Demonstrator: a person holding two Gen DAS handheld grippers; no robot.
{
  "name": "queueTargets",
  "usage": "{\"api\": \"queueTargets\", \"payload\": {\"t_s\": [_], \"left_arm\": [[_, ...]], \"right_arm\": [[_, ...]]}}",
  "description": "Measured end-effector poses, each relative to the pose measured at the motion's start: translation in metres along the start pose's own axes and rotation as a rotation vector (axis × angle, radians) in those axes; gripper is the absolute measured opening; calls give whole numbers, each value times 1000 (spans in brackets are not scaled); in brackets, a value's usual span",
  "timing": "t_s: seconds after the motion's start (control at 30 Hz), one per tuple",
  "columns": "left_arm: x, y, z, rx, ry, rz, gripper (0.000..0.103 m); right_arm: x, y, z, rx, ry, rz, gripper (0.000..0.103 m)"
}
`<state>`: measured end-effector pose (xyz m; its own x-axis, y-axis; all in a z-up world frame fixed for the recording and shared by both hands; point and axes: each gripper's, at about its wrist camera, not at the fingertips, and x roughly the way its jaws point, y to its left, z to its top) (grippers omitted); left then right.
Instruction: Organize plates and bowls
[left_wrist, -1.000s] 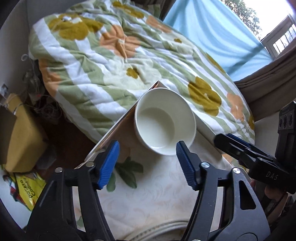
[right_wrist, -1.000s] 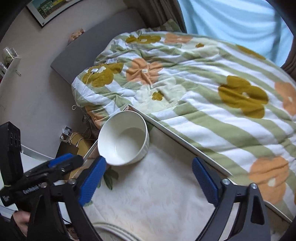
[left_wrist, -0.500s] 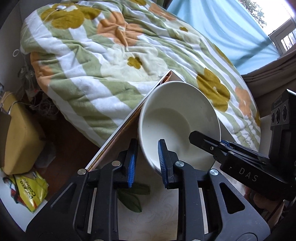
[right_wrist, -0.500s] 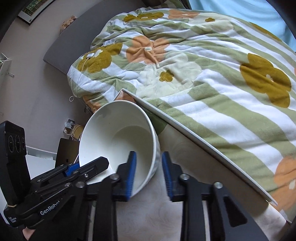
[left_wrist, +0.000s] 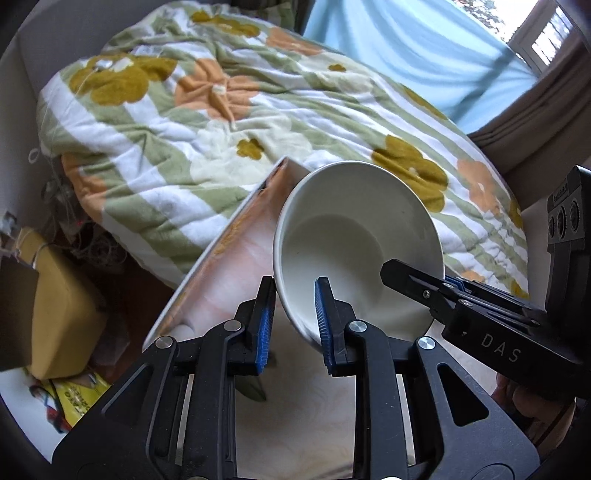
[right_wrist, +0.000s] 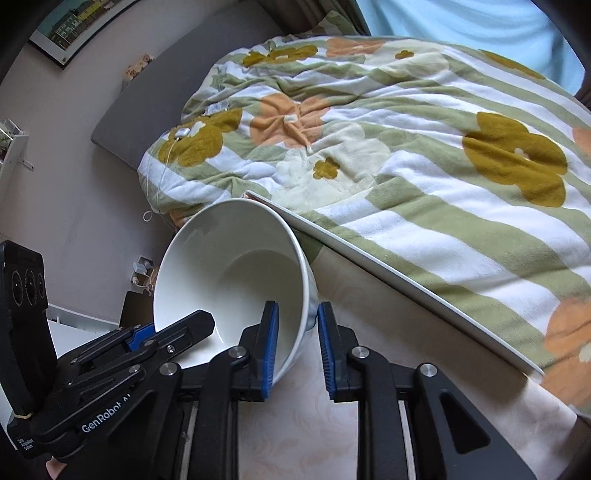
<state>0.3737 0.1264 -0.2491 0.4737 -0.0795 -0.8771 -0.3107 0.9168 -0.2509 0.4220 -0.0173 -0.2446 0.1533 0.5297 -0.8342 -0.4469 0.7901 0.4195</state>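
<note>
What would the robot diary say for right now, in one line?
left gripper: shut on bowl rim | right gripper: shut on rim | bowl: tilted

Both wrist cameras are looking forward along their fingers, close over the white bowl, sharing it and the floral quilt beyond.

The table in front lies open for passing, but the bed touches its far edge and blocks there.
</note>
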Motion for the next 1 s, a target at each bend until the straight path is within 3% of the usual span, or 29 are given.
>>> {"api": "queueTargets", "payload": {"t_s": [0.3, 0.57, 0.73, 1.0], "left_arm": [[-96, -89, -57, 127, -74, -57, 19], [-155, -182, -153, 231, -59, -153, 19], [-168, -230, -212, 286, -19, -201, 19], [-159, -282, -283, 394, 125, -258, 19]], "right_arm": [[-128, -6, -67, 62, -142, -36, 20], [-231, -35, -167, 144, -201, -123, 20], [-275, -61, -231, 199, -215, -171, 20], [-299, -95, -302, 323, -194, -246, 20]]}}
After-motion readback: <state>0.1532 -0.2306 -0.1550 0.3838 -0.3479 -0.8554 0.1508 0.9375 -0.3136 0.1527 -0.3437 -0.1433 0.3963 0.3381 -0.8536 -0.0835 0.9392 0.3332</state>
